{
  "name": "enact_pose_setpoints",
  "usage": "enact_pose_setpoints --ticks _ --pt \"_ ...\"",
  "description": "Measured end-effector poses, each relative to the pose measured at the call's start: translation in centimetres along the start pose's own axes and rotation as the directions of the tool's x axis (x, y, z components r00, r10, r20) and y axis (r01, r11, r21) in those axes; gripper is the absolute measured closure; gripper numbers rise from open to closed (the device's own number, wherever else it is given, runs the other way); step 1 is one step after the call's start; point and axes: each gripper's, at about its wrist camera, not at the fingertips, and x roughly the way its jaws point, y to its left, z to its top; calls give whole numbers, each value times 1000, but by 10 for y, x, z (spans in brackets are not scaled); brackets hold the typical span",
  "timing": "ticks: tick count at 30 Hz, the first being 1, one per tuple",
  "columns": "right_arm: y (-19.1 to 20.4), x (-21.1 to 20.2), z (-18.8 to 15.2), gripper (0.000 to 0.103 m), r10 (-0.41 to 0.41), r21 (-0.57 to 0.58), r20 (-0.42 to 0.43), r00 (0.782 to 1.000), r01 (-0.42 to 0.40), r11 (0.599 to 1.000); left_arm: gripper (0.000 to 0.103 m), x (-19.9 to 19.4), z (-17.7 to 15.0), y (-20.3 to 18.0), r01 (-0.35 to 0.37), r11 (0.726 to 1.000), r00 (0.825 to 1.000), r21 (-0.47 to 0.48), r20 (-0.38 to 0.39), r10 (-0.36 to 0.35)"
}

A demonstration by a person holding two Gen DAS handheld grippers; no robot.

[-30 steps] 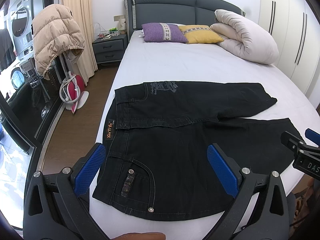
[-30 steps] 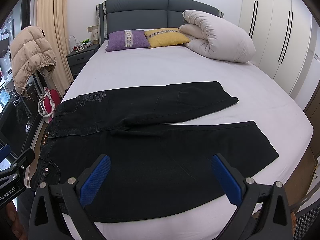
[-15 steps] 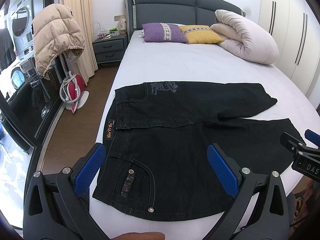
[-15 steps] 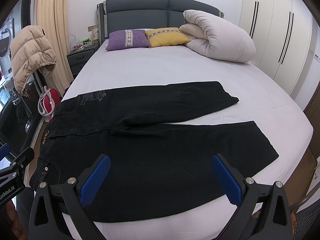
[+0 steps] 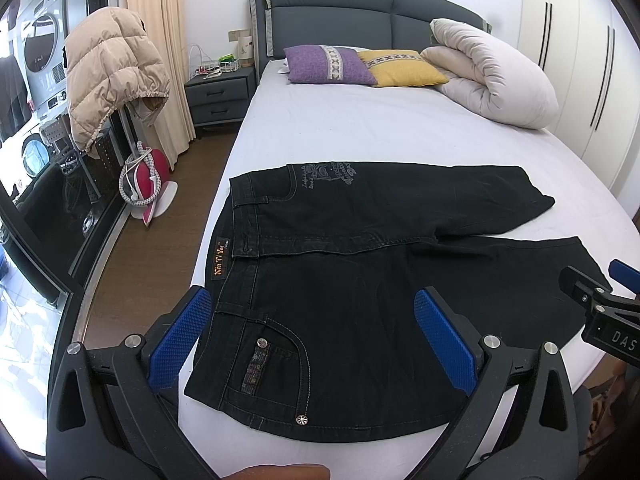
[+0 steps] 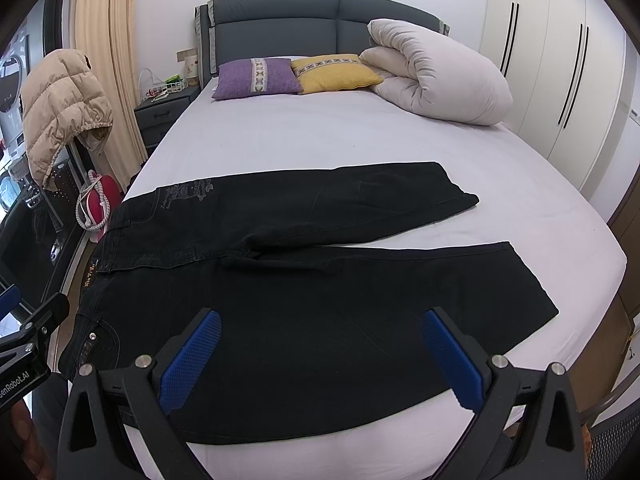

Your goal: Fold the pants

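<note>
smooth white bed (image 5: 360, 136), flat black denim pants (image 5: 360, 272), both tools spread wide

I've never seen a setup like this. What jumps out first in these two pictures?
A pair of black pants lies spread flat across the near part of the white bed, waistband to the left, legs running right. In the foreground of each view, an open gripper with blue pads hovers over them: the left gripper and the right gripper. At the headboard sit a purple pillow, a yellow pillow and a rolled duvet.
</note>
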Motion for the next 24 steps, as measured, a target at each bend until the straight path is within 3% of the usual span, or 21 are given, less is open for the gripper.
enact_pose_setpoints --ticks 24 --pt "2 0 -2 0 -1 -4 -4 1000 1 1000 0 5 -11 -2 0 1000 1000 -2 -4 0"
